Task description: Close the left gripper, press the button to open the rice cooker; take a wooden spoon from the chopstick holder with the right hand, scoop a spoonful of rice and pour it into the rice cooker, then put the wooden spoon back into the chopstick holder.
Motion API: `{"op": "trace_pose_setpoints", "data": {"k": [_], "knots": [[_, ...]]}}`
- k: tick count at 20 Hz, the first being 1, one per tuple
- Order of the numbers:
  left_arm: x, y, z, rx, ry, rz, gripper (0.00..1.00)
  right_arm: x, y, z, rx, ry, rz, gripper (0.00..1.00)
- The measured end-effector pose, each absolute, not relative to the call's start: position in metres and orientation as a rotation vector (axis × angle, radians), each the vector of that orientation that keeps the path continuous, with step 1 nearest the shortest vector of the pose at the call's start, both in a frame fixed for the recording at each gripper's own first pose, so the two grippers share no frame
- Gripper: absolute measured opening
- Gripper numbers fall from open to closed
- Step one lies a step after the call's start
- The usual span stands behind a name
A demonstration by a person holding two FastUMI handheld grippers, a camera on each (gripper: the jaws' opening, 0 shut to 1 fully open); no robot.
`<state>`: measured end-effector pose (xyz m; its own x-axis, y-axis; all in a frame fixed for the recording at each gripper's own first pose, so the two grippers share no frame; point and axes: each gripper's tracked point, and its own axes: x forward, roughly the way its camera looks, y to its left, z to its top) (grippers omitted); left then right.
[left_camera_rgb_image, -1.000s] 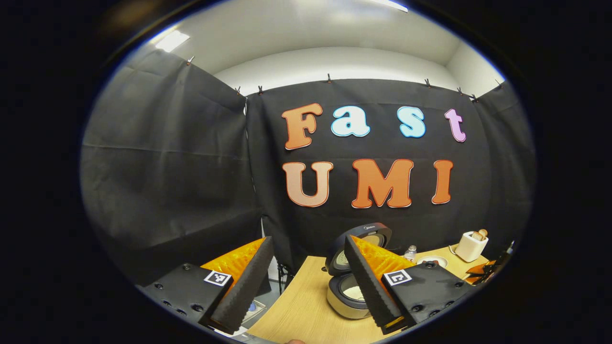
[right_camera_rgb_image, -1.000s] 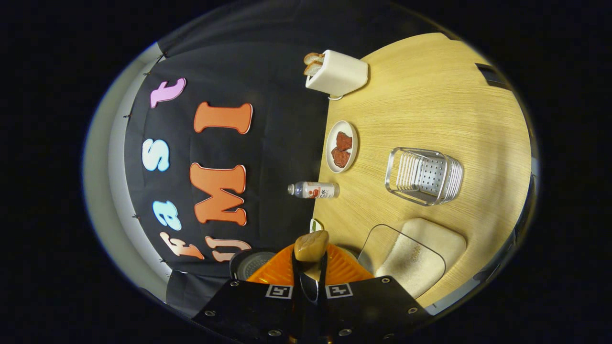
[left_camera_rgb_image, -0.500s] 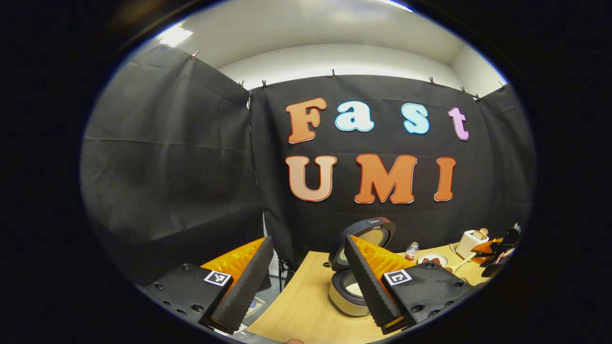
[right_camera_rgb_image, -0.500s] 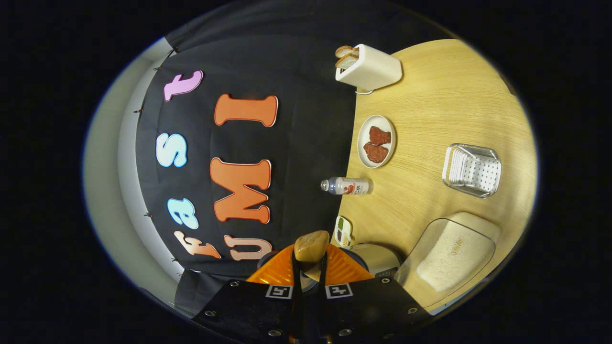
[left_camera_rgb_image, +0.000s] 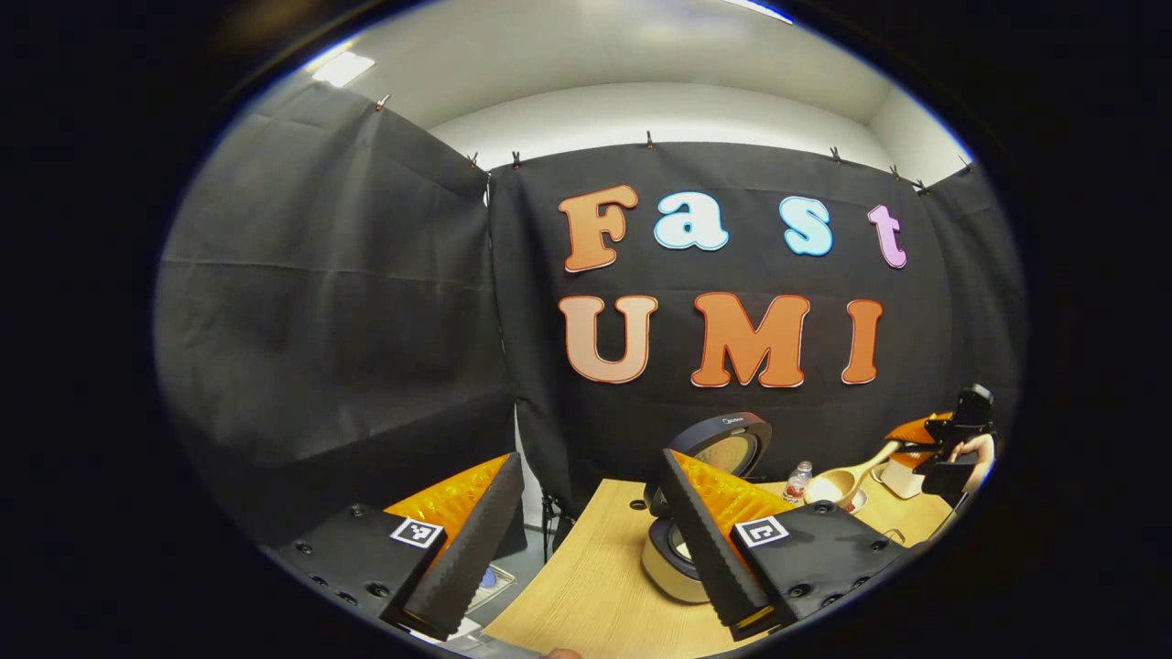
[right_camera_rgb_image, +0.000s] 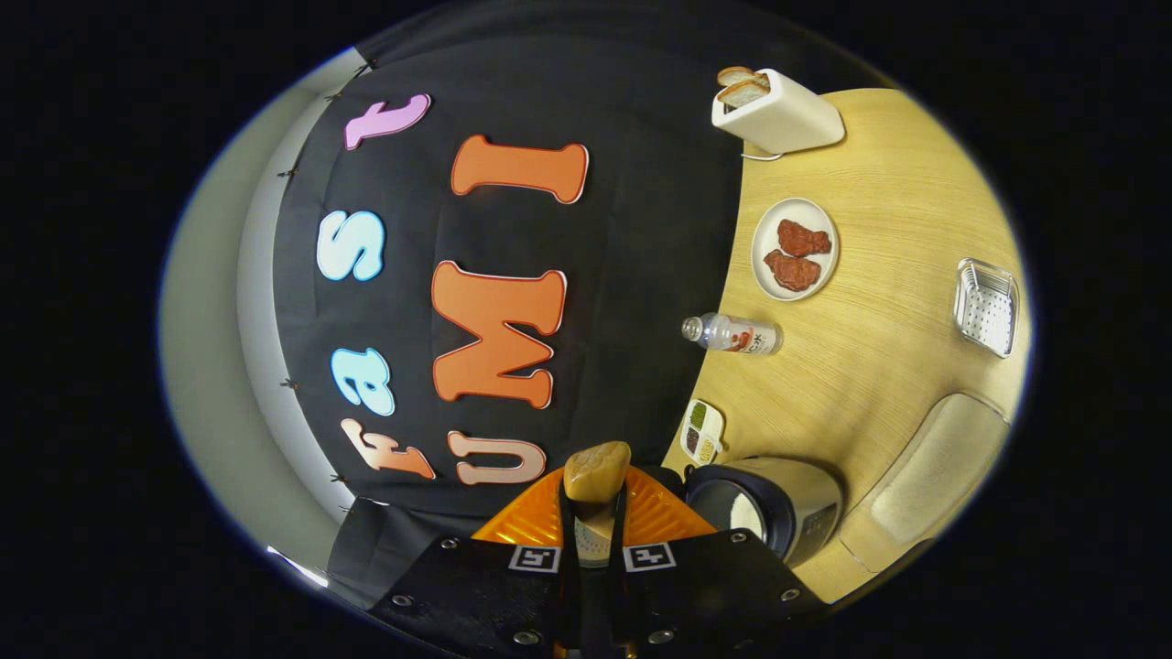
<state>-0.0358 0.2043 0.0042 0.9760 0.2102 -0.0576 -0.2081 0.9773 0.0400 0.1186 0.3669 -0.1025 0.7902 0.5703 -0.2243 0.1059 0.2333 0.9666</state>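
- We count one wooden spoon (right_camera_rgb_image: pixel 596 471), pinched in our right claw (right_camera_rgb_image: pixel 593 531).
- Our left claw (left_camera_rgb_image: pixel 586 540) gapes, gripping nothing.
- One rice cooker (right_camera_rgb_image: pixel 765 513), lid up, on the counter (right_camera_rgb_image: pixel 902 302) at four o'clock.
- One plate (right_camera_rgb_image: pixel 795 249), two meat pieces.

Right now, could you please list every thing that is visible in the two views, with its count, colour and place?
Rice cooker: one, cream body, dark lid open, left end of table.
Wooden spoon: one, light wood, held in the air.
Toaster: one, white, bread inside, by wall.
Plate: one, white, two reddish pieces on it.
Bottle: one, clear, by wall.
Metal basket: one, silver, table's near side.
Rice tray: one, clear, beside cooker.
Table: one, light wood.
Left gripper: open.
Right gripper: shut on spoon handle.
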Motion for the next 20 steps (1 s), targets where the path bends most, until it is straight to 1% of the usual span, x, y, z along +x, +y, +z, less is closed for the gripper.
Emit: {"op": "trace_pose_setpoints", "data": {"k": [7,14,20], "knots": [[-0.027,0.22,0.003,0.013,0.059,0.23,0.98,0.146,0.402,-0.079,1.226,0.58,0.37,0.11],[-0.023,0.233,-0.001,0.006,0.067,0.251,0.99,0.163,0.424,-0.084,1.107,0.558,0.381,0.11],[-0.019,0.235,0.007,0.003,0.057,0.236,0.98,0.167,0.434,-0.08,1.016,0.532,0.395,0.11]]}}
